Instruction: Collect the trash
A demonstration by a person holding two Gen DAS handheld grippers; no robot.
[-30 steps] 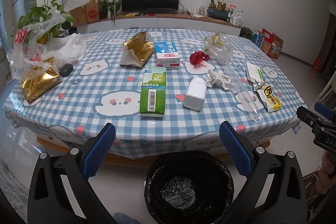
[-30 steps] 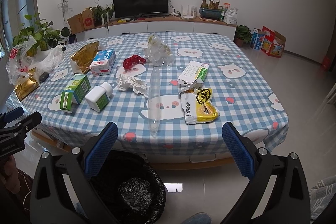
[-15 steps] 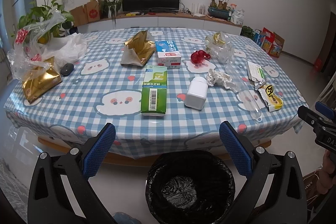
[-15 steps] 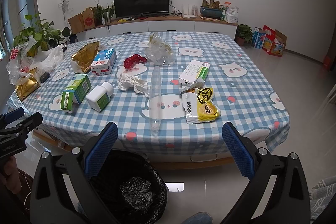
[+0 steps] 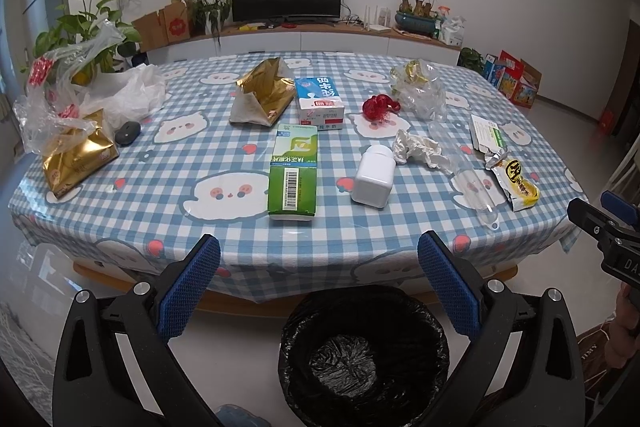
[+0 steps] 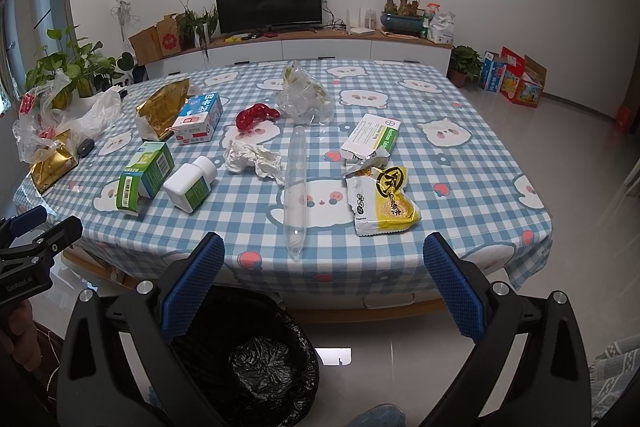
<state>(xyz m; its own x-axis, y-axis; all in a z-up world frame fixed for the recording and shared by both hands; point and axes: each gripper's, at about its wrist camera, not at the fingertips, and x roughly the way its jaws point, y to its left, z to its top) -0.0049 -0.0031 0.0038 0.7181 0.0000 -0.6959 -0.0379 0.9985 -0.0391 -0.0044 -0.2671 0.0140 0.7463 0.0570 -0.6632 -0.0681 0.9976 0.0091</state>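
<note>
The left gripper (image 5: 319, 283) is held with its blue-padded fingers (image 5: 188, 285) spread wide and nothing between them, above a bin (image 5: 362, 355) lined with a black bag that stands on the floor just in front of the table (image 5: 120, 227). The right gripper (image 6: 324, 285) is likewise spread wide and empty, held off the table's near edge, with the same bin seen below and to its left.

The trash is laid out on the blue checked tablecloth. Nearest the left gripper, a green box (image 5: 294, 173) is seen lying flat, with a white bottle (image 5: 373, 179) on its side to the right. A crumpled tissue (image 5: 416, 149) lies just beyond the bottle. A clear plastic tube (image 6: 295, 183) stretches towards the near edge, and a yellow snack packet (image 6: 382, 201) lies beside it, touching a torn white and green carton (image 6: 370, 139). Further back are found a milk carton (image 5: 319, 103), a gold foil bag (image 5: 262, 95), a red wrapper (image 5: 378, 105) and a crumpled clear bag (image 5: 420, 89).
</note>
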